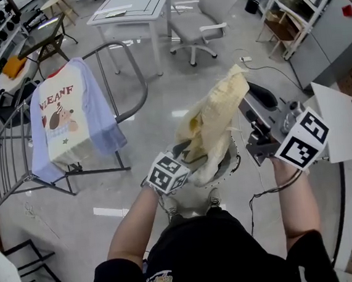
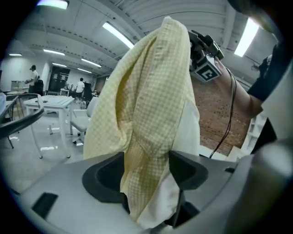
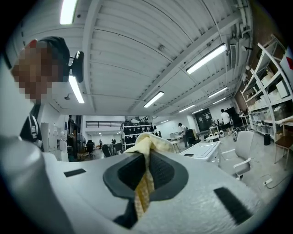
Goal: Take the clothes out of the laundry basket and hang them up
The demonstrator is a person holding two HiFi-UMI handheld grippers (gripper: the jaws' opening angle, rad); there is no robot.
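A pale yellow checked garment (image 1: 214,124) hangs in the air in front of me, above the round laundry basket (image 1: 234,154) on the floor. My right gripper (image 1: 242,103) holds its top corner: in the right gripper view the jaws (image 3: 145,171) are shut on a strip of the yellow cloth (image 3: 149,142). My left gripper (image 1: 186,150) is lower down at the garment's bottom. In the left gripper view its jaws (image 2: 146,169) stand wide, and a fold of the garment (image 2: 151,91) hangs loosely between them.
A metal drying rack (image 1: 125,68) stands at the left with a printed T-shirt with blue sleeves (image 1: 68,113) draped over it. Behind are a grey office chair (image 1: 204,20) and a white table (image 1: 132,5). Shelving (image 1: 294,14) and a white board (image 1: 344,121) are at the right.
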